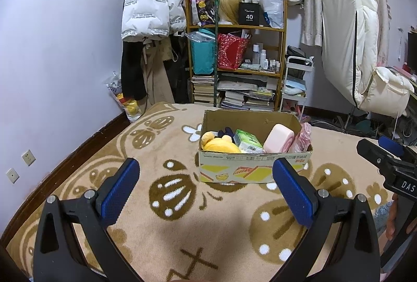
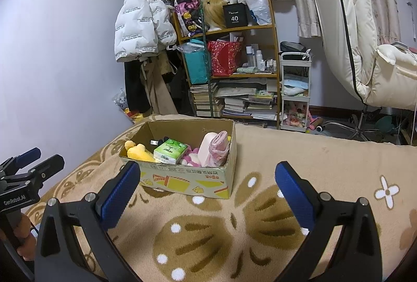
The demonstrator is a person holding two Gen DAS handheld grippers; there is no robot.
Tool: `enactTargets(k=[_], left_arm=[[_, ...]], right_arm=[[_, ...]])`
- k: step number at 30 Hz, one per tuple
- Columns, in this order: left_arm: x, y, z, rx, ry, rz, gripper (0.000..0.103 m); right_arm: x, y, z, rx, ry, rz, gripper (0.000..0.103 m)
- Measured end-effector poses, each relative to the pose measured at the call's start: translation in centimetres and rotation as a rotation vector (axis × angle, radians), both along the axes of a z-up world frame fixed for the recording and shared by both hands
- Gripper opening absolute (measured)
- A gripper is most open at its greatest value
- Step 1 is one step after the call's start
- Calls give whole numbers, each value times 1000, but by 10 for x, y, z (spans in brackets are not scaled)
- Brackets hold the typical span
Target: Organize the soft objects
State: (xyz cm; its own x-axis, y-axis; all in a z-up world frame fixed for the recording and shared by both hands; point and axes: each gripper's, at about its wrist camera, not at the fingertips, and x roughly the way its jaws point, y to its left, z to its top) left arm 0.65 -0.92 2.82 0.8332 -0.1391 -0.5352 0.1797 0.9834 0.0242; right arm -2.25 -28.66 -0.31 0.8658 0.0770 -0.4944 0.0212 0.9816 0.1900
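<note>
A cardboard box [image 1: 254,169] [image 2: 187,181] stands on the beige patterned blanket [image 1: 166,190] [image 2: 234,229]. Inside lie a yellow plush [image 1: 219,143] [image 2: 136,150], a green tissue pack [image 1: 247,142] [image 2: 170,150], a pink block [image 1: 278,138] [image 2: 208,143], a pink bagged item [image 1: 302,138] [image 2: 219,149] and a dark item [image 1: 225,132]. My left gripper [image 1: 206,172] is open and empty, short of the box. My right gripper [image 2: 208,175] is open and empty, near the box front. The right gripper also shows at the left wrist view's right edge [image 1: 385,154], the left at the right wrist view's left edge [image 2: 28,164].
A wooden shelf [image 1: 237,29] [image 2: 229,31] with bags, bottles and stacked books stands behind the bed. A white puffer jacket [image 1: 151,3] [image 2: 140,21] hangs to its left. A white cart [image 1: 294,83] [image 2: 295,89] and a padded chair [image 1: 365,52] [image 2: 365,42] stand to the right.
</note>
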Motion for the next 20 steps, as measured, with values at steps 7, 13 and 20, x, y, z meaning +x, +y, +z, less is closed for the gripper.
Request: enactTargets(k=[7, 13, 20], left_arm=[[2, 1, -2, 4, 7, 7, 101], [3, 2, -2, 3, 4, 8, 101], [3, 3, -2, 1, 5, 12, 101]], right_arm=[[0, 0, 0, 4, 0, 1, 103], [0, 1, -1, 3, -1, 2, 103], [0, -1, 0, 2, 0, 2, 103]])
